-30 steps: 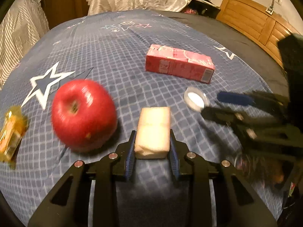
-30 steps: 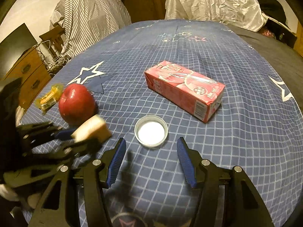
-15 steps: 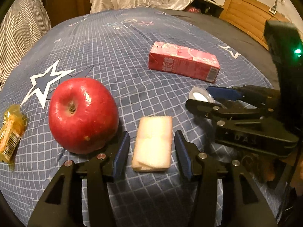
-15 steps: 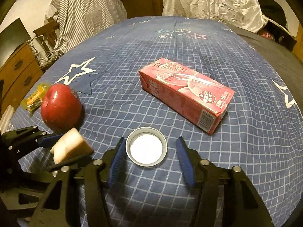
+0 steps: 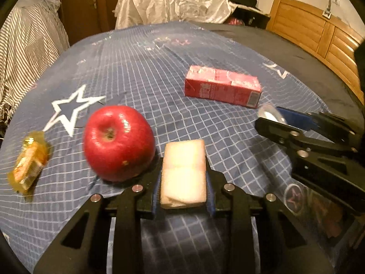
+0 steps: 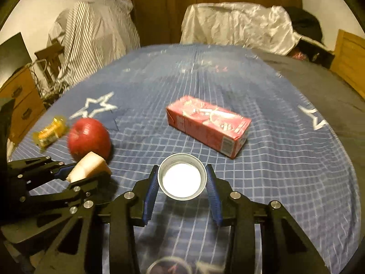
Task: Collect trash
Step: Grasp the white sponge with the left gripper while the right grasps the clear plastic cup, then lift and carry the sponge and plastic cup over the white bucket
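Note:
My left gripper (image 5: 183, 180) is shut on a pale cream block (image 5: 183, 173), which also shows in the right wrist view (image 6: 90, 169). My right gripper (image 6: 182, 182) is shut on a round silver lid (image 6: 181, 179) with a white inside; the lid shows edge-on in the left wrist view (image 5: 270, 114). A red drink carton (image 5: 222, 86) lies on its side beyond both grippers, also in the right wrist view (image 6: 208, 124). A yellow wrapper (image 5: 28, 164) lies far left.
A red apple (image 5: 118, 141) sits just left of the held block, close to the left finger. The blue checked bedspread (image 5: 141, 73) with white stars covers the bed. A wooden headboard (image 5: 319, 29) is at right, a wooden dresser (image 6: 20, 100) at left.
Both grippers have closed: the left on the cream block, the right on the silver lid. Half a second ago both were open around these things.

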The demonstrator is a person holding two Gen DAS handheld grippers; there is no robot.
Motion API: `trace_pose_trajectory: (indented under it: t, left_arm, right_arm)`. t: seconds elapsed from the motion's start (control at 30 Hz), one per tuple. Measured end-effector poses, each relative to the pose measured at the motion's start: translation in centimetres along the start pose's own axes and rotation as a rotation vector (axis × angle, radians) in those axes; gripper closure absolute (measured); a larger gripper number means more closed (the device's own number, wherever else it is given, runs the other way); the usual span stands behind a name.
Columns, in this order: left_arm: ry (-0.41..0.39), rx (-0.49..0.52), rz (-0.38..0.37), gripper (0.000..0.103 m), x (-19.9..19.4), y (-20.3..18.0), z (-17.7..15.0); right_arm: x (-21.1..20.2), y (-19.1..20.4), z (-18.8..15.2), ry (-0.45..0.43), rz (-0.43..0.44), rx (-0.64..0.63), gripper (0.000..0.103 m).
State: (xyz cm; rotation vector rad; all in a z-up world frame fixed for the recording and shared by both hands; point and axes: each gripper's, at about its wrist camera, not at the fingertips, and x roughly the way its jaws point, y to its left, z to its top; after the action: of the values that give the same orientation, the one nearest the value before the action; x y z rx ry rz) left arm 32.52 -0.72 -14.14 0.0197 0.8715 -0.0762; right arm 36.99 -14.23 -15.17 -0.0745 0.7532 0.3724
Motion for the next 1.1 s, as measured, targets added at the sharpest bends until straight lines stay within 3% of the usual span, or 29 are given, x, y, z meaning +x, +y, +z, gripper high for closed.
trace_pose_trajectory:
  t: [0.23, 0.6, 0.9, 1.1]
  left_arm:
    - [-0.136, -0.008, 0.033, 0.074, -7.7, 0.7, -2.2]
    - [-0.346, -0.129, 0.133, 0.074, -20.9, 6.0, -7.9]
    - [-0.448, -0.127, 0.157, 0.074, -26.3, 6.4, -10.0]
    - [-0.47, -0.119, 0.151, 0.074, -27.2, 5.7, -10.5]
  right_arm:
    - [-8.7, 2.9, -1.5, -0.167, -0.015, -0.008, 0.062]
    - [-23.1, 10.5, -5.6, -0.41, -0.06, -0.055, 0.062]
    - [-29.2, 14.6, -7.9, -0.498, -0.087, -0.066, 0.062]
    - [-31.1, 15.4, -9.2, -0.517, -0.104, -0.074, 0.062]
